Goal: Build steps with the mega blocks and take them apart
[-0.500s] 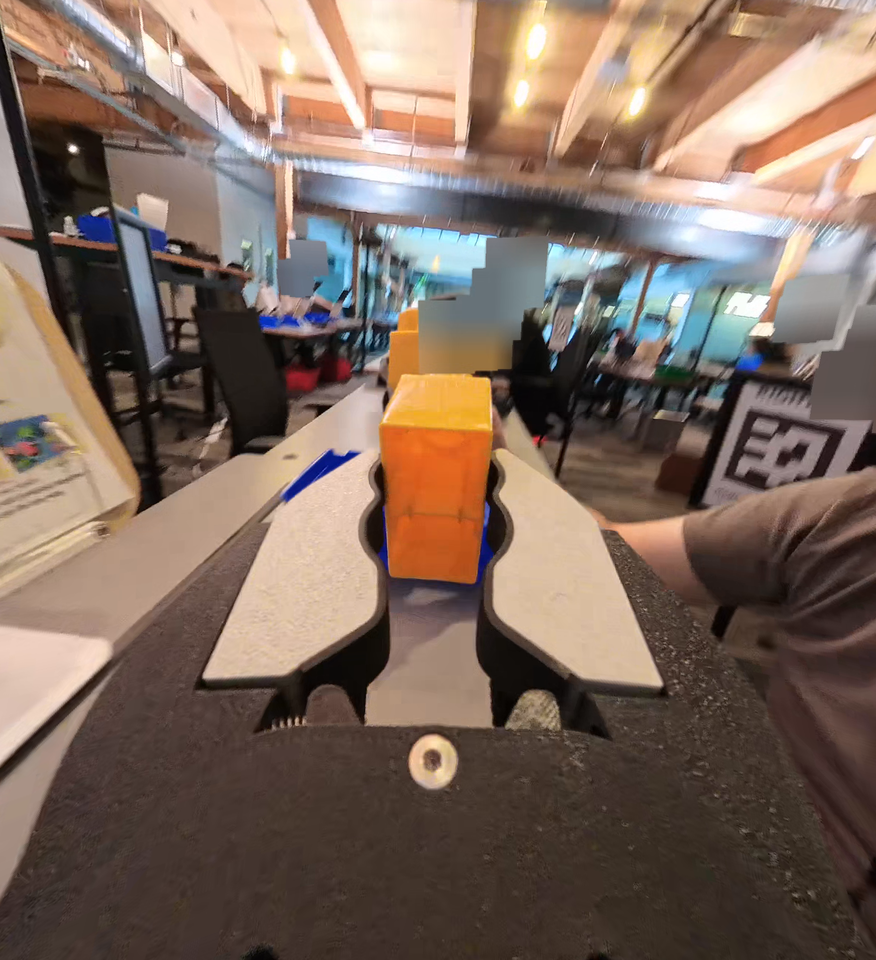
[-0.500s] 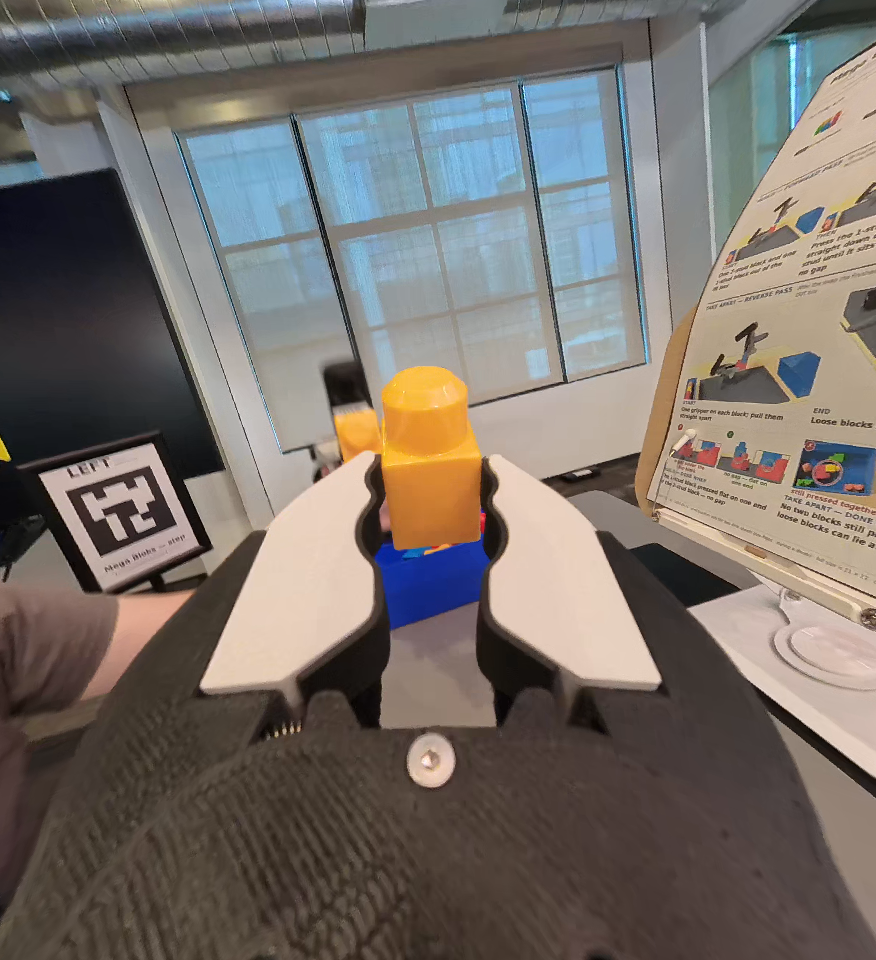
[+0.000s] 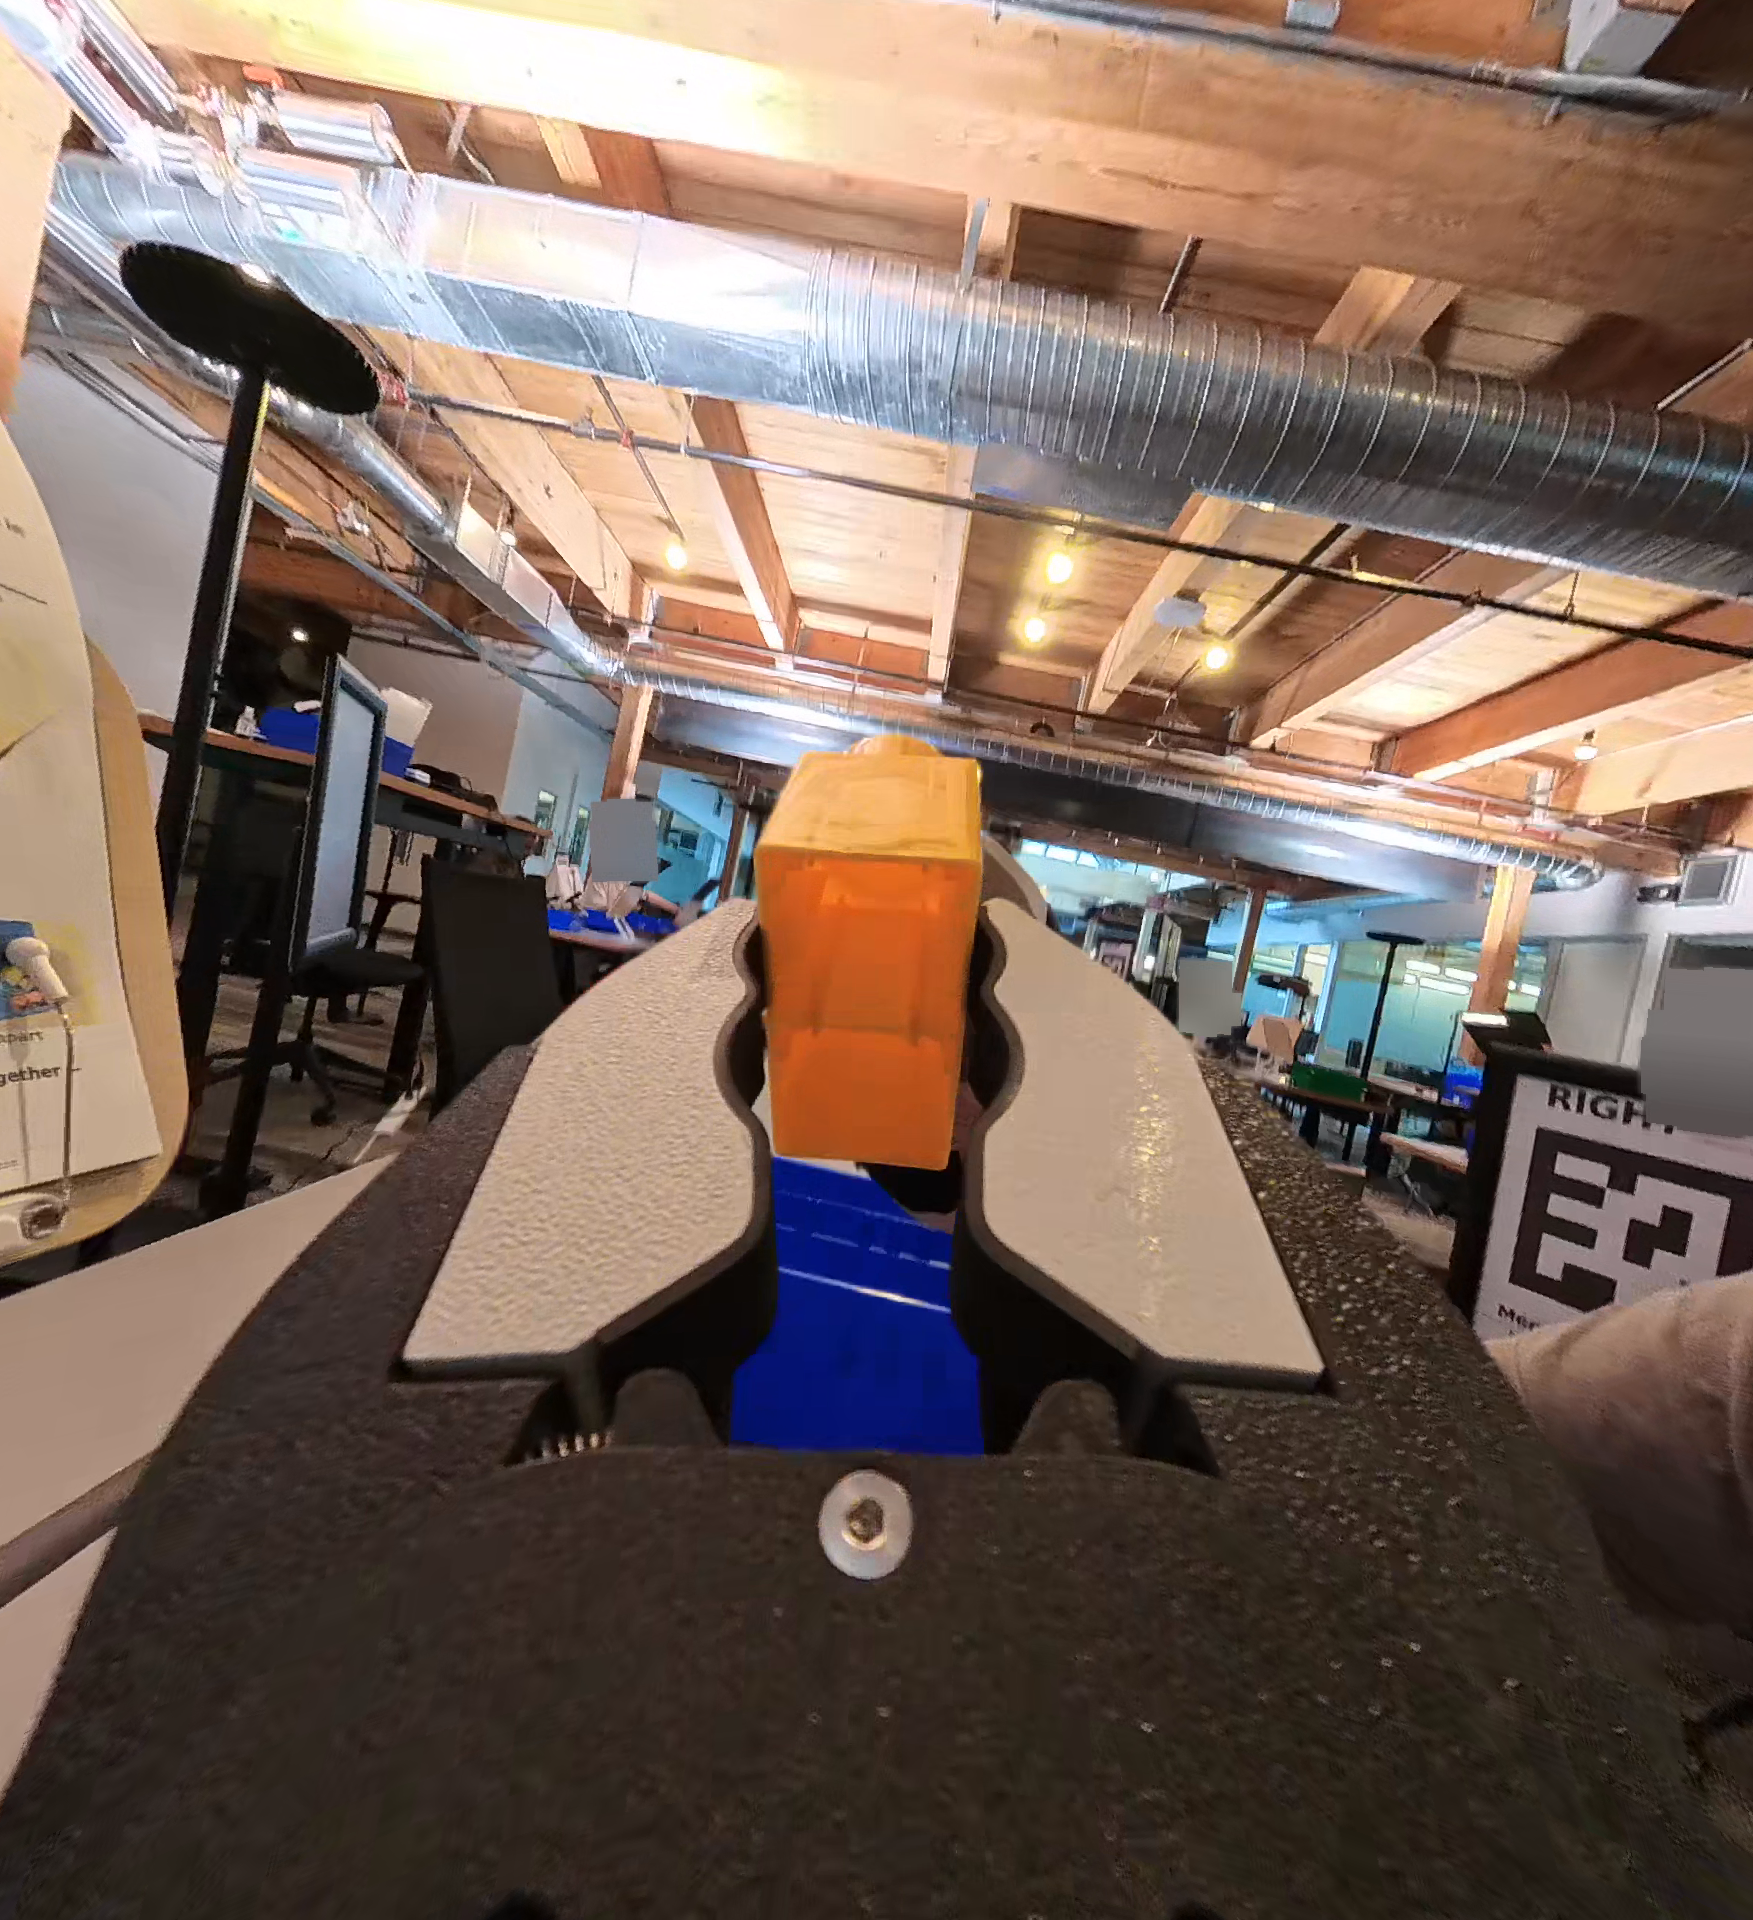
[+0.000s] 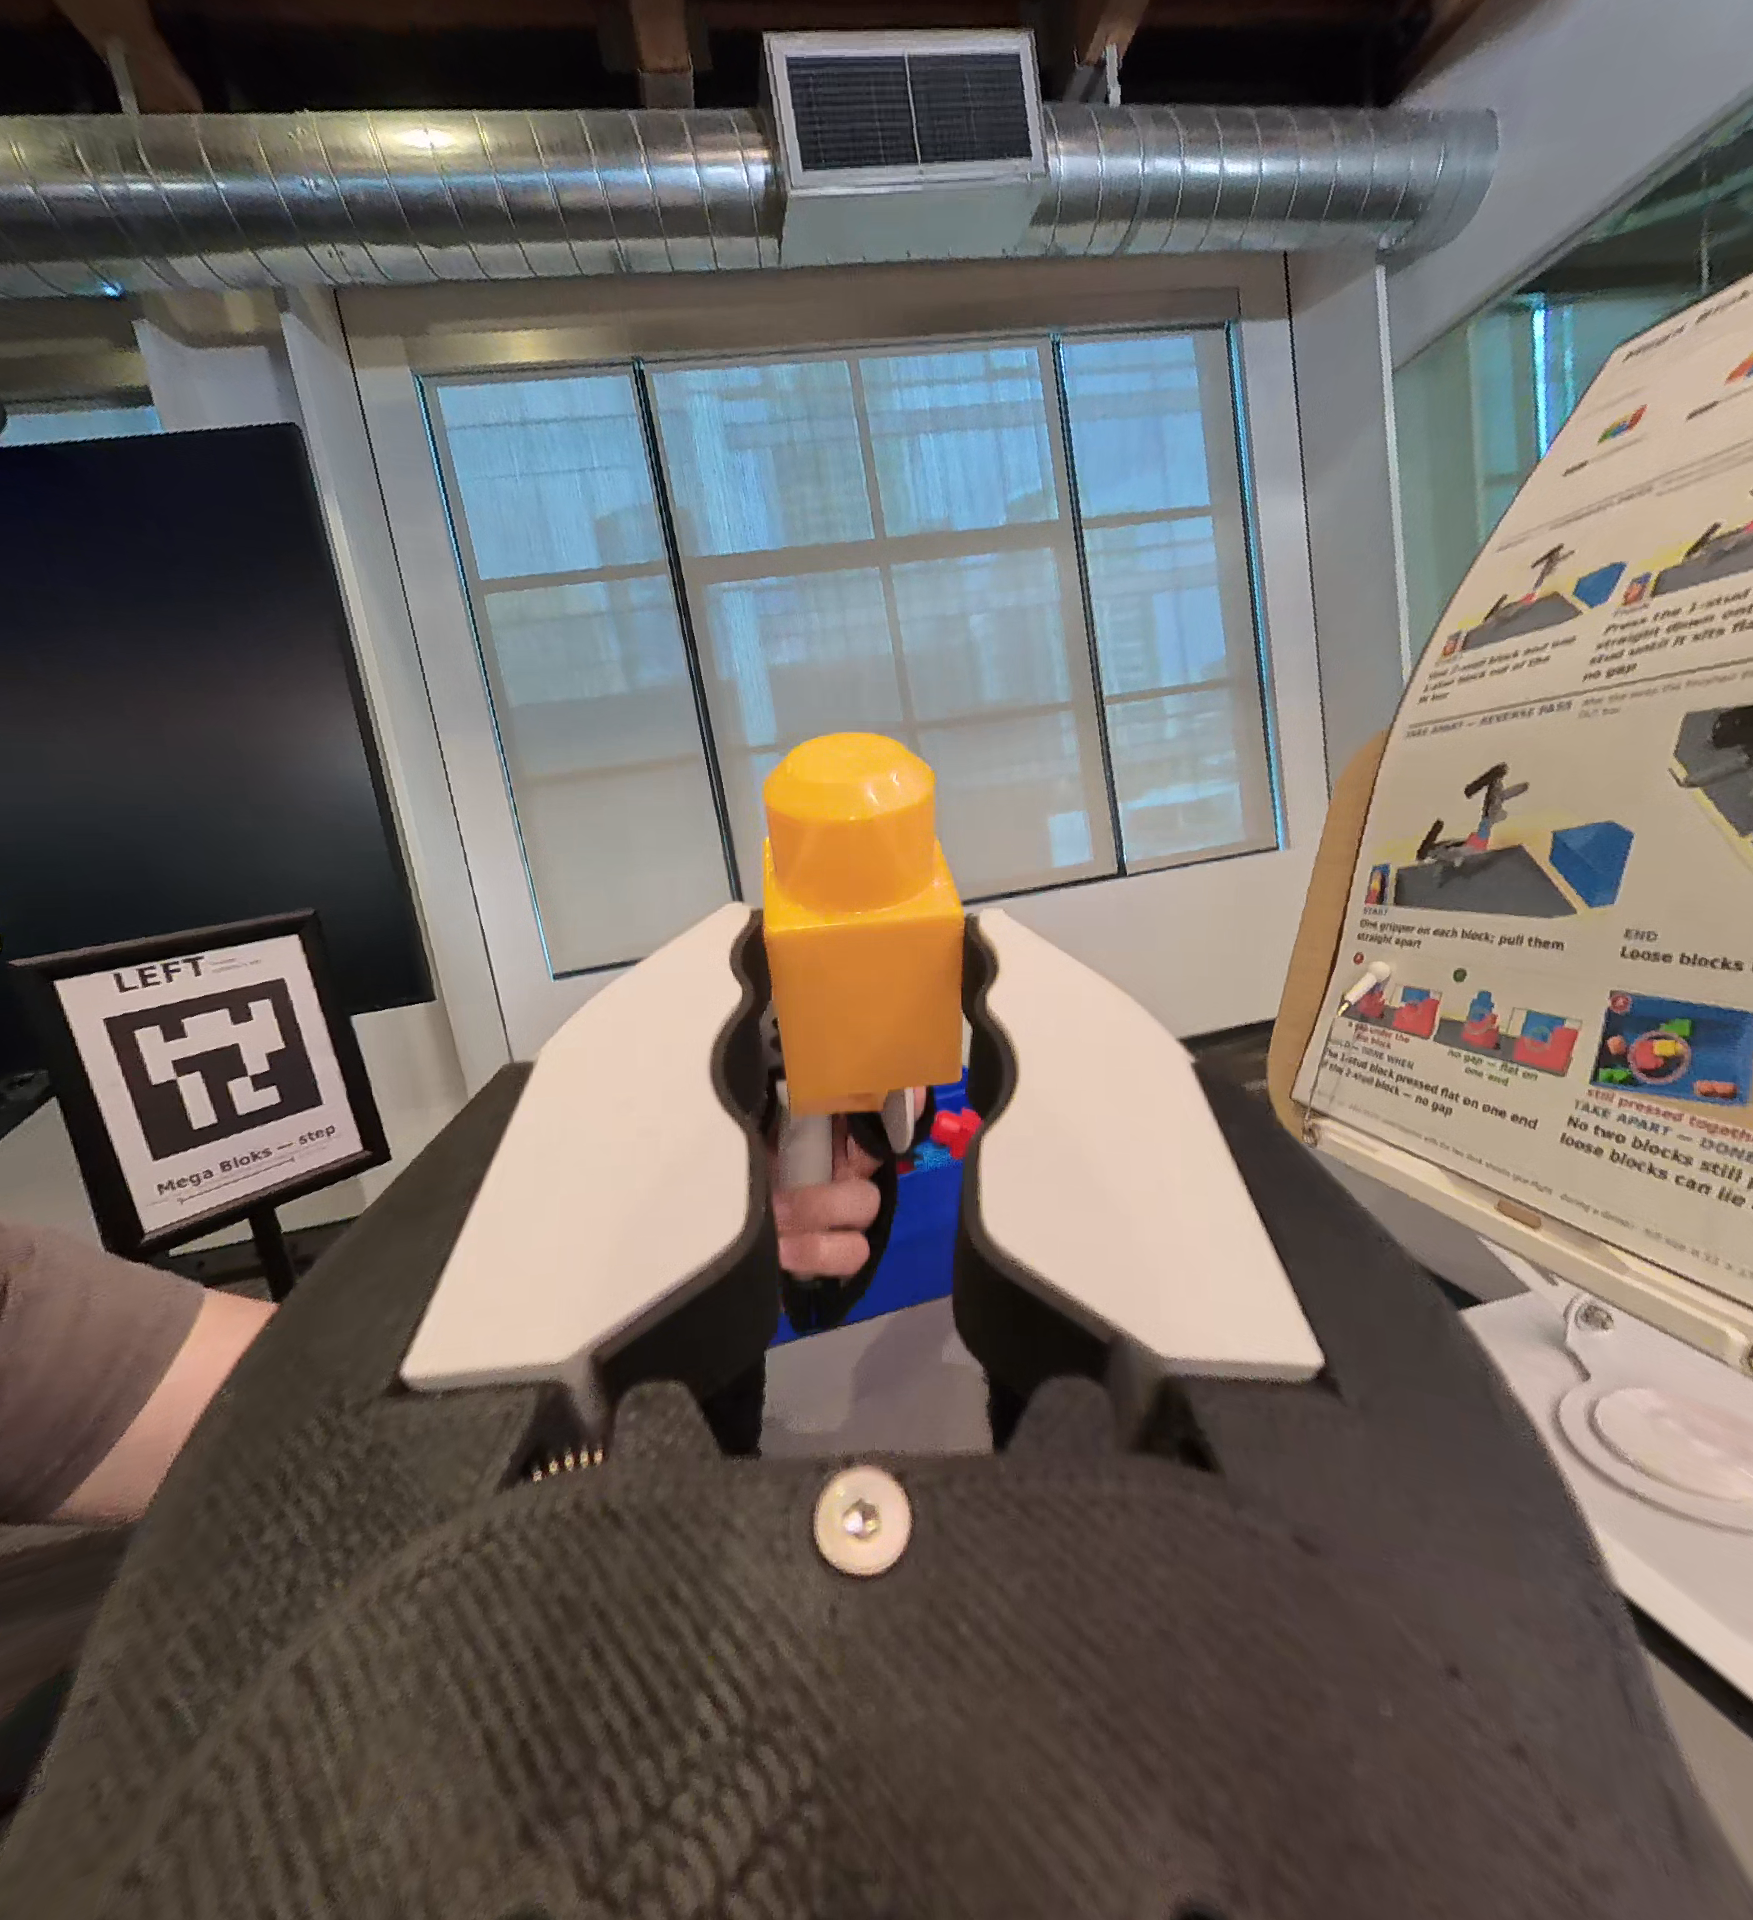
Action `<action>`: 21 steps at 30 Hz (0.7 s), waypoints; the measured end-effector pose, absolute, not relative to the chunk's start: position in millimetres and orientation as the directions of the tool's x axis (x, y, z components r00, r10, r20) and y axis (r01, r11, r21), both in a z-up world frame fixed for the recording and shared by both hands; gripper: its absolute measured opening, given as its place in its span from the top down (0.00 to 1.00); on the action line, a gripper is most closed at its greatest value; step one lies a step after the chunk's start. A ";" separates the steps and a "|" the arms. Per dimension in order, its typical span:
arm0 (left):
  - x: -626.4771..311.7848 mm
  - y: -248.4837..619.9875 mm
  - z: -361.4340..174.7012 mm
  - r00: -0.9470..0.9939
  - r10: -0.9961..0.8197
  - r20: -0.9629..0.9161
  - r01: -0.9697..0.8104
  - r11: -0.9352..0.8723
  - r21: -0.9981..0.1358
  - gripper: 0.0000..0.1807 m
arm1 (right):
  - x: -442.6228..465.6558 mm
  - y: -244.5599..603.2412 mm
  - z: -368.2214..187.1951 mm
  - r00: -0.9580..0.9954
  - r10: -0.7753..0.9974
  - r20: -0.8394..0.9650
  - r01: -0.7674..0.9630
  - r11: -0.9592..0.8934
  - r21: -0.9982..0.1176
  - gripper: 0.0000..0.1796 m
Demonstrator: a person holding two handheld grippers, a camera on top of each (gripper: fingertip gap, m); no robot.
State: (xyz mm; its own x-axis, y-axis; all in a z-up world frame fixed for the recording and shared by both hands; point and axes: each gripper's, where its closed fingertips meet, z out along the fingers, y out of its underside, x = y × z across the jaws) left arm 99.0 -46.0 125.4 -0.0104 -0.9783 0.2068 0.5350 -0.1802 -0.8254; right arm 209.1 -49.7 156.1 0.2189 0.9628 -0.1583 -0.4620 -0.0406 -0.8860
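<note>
Orange mega block (image 3: pixel 867 997) sits clamped between the fingers of the left gripper (image 3: pixel 867 1029) at frame centre, its hollow underside facing the camera, above a blue bin (image 3: pixel 856 1351). A second orange block (image 4: pixel 856 935), stud up, is clamped in the right gripper (image 4: pixel 856 1029) mid-frame; an instruction board (image 4: pixel 1599 883) stands at right.

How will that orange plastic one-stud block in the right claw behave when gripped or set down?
The orange plastic one-stud block looks stiff and probably light, since its twin shows a hollow underside. Its glossy faces may slip. Flat sides make rolling unlikely.
</note>
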 end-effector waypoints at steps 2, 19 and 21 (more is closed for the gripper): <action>97.9 -50.9 123.9 -0.039 -0.974 0.221 0.574 -0.203 -0.793 0.80 | 207.5 -52.5 157.9 0.230 0.962 -0.148 -0.484 -0.019 -0.875 0.80; 100.2 -65.3 109.3 -0.261 -0.912 0.317 0.809 -0.386 -0.443 0.80 | 174.3 -61.9 153.4 0.204 0.942 -0.265 -0.619 -0.086 -0.781 0.80; 99.6 -62.9 105.6 -0.272 -0.904 0.331 0.823 -0.396 -0.406 0.80 | 170.2 -63.9 155.1 0.227 0.942 -0.246 -0.592 -0.067 -0.803 0.80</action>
